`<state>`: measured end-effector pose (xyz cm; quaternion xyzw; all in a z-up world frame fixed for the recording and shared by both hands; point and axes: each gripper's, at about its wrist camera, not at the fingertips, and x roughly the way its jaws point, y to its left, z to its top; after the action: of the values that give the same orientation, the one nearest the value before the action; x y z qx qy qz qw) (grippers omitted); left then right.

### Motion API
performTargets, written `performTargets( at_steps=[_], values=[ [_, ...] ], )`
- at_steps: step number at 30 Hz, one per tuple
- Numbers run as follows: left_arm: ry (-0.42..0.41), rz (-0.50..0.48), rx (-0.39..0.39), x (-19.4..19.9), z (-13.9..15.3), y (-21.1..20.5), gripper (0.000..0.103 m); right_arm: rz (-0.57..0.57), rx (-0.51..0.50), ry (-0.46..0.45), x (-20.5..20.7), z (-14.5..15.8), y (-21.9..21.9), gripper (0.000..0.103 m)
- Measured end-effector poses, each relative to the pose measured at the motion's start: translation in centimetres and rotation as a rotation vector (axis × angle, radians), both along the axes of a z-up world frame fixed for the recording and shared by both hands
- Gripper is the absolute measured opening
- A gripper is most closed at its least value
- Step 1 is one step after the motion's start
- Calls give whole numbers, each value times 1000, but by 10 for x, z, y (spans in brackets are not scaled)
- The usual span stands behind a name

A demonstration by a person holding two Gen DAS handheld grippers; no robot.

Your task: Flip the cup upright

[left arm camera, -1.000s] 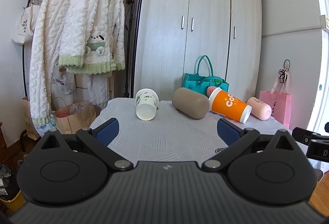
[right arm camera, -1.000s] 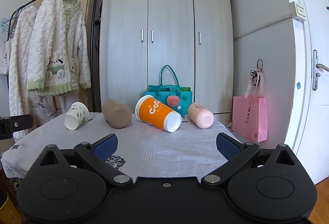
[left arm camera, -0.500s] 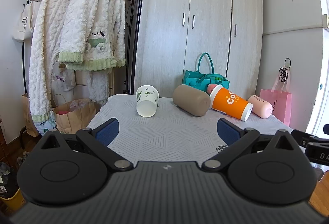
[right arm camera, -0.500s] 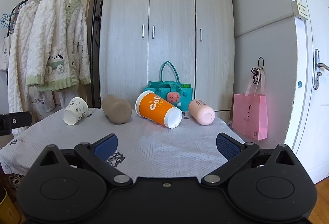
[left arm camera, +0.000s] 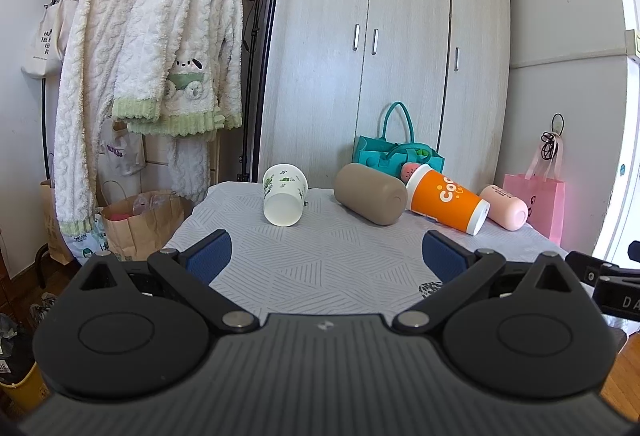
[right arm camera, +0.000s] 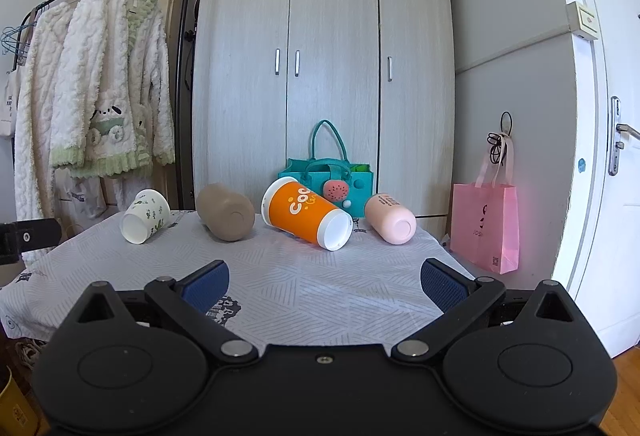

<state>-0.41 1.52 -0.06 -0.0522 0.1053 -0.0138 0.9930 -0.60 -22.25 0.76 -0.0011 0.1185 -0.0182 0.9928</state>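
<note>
Several cups lie on their sides along the far edge of a table with a grey patterned cloth. From left: a white cup with green leaves, a tan cup, an orange cup with a white rim, and a pink cup. My left gripper is open and empty over the near part of the table. My right gripper is open and empty, well short of the cups.
A teal bag stands behind the cups before a wardrobe. A clothes rack with white robes and a paper bag stand left. A pink bag and door are right.
Both grippers have drifted slightly; the cups sit a little lower and nearer in both views. Both stay open and no cup has moved.
</note>
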Motion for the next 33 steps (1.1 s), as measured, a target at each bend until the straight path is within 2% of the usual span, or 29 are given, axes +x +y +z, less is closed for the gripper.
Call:
performTargets(
  at_steps=[16, 24, 29, 33],
  values=[
    [53, -5, 18, 5, -10, 3, 103, 16, -18, 25, 5, -5, 5, 103],
    [123, -24, 8, 22, -7, 3, 103, 40, -32, 60, 16, -4, 8, 103],
    [189, -62, 15, 41, 11, 1, 103, 145, -47, 126, 30, 9, 2, 103],
    [206, -122, 86, 57, 25, -9, 103, 276, -81, 174, 46, 28, -8, 103]
  ],
)
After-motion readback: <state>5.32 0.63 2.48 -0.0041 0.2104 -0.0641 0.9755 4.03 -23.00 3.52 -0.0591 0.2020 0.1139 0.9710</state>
